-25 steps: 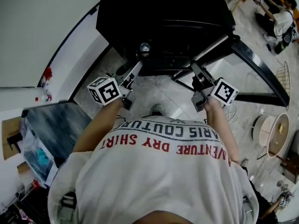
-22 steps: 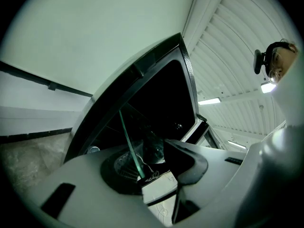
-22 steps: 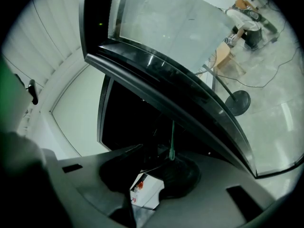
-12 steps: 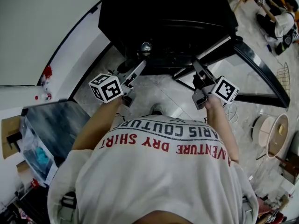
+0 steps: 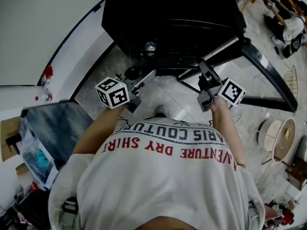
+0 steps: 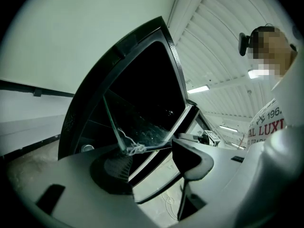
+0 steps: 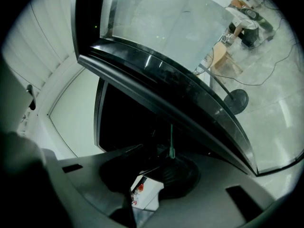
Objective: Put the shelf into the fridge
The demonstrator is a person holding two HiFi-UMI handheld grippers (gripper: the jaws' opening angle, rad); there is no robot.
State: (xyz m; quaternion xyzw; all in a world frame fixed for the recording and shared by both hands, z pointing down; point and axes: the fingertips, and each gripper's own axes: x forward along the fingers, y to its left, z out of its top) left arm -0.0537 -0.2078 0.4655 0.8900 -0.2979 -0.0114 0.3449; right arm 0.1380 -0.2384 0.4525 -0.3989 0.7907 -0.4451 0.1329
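Observation:
The black fridge (image 5: 168, 13) stands ahead with its glass door (image 5: 268, 75) swung open to the right. A glass shelf (image 6: 142, 127) lies level in the dark opening. My left gripper (image 5: 143, 75) is at the shelf's left front corner; its jaws have just been opening and now stand wide, the corner lying by the left pad (image 6: 114, 167) with no pad pressing it. My right gripper (image 5: 204, 71) is shut on the shelf's right edge, which shows as a thin green line (image 7: 171, 139) running into the pads (image 7: 180, 170).
The open door (image 7: 190, 94) arches over the right gripper. A dark cabinet (image 5: 57, 128) stands at the left by the white wall. Round stools (image 5: 276, 138) and a floor cable (image 5: 240, 116) lie right. A person (image 5: 288, 23) sits at the far right.
The left gripper has drawn back and to the left from the fridge opening, rolled a little, and its jaws have spread off the shelf corner. The right gripper has kept still.

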